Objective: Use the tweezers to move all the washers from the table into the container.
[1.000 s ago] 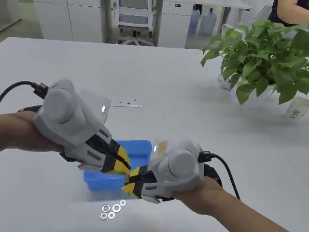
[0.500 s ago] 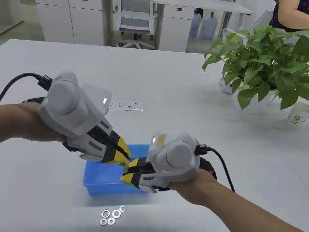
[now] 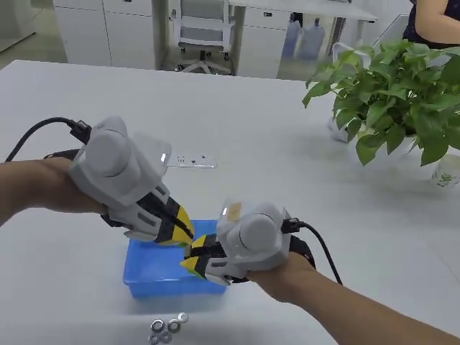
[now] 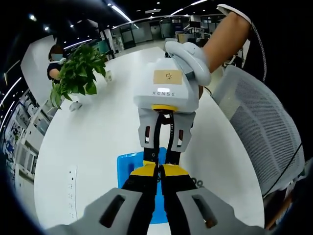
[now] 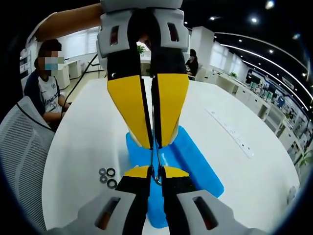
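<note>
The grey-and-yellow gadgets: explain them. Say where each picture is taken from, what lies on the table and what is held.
No robot: a person holds a two-jaw tool in each hand, the left gripper and the right gripper. The head view comes from a headset camera looking down; each round picture comes from a camera on one gripper, looking along its jaws. On the white table sit a blue container, a few washers beside it, and a potted plant farther off. The grippers meet tip to tip over the container, both seemingly closed on thin metal tweezers.

Four washers [image 3: 167, 327] (maybe five), one container [image 3: 164, 286], left claw [image 3: 185, 231], right claw [image 3: 188, 264].
</note>
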